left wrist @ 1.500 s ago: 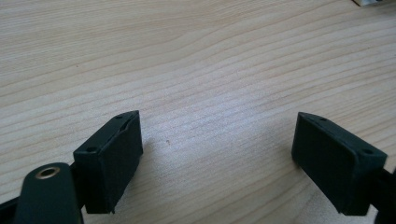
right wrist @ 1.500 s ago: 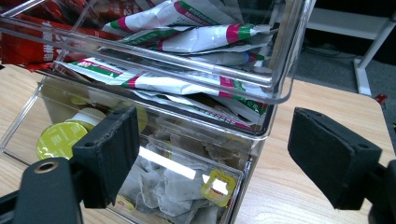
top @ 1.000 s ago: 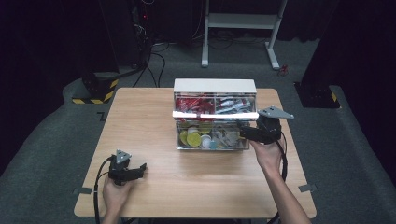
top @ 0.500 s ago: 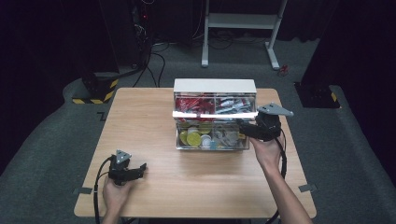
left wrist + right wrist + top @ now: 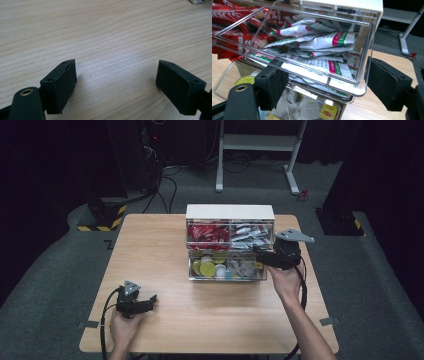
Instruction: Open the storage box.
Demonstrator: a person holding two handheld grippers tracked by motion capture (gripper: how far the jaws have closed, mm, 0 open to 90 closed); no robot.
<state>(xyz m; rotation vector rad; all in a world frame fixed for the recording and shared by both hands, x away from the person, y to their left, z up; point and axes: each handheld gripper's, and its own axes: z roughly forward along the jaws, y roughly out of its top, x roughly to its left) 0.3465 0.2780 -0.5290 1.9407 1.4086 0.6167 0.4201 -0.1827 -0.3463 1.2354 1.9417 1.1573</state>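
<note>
Since the earlier frame almost nothing has shifted in the high view: both my hands stay where they were, and the jaws of the right tool point(image 5: 262, 254) have just been closing a little around the corner of the upper drawer. In the right gripper view this clear drawer point(image 5: 352, 82) stands pulled out, one jaw at its front wall and the other outside its right side wall; whether the pads already press on the plastic I cannot tell. Inside the drawer lie white sachets point(image 5: 322, 42) with red and green stripes, and red sticks point(image 5: 229, 22) in the next compartment. Below it the lower drawer point(image 5: 225, 276) is also open, with yellow and white small packs. The organizer box point(image 5: 230, 212) stands at the far middle of the bench point(image 5: 150, 240). My left tool point(image 5: 148, 300) rests near the front left of the bench, jaws wide, with nothing between them.
</note>
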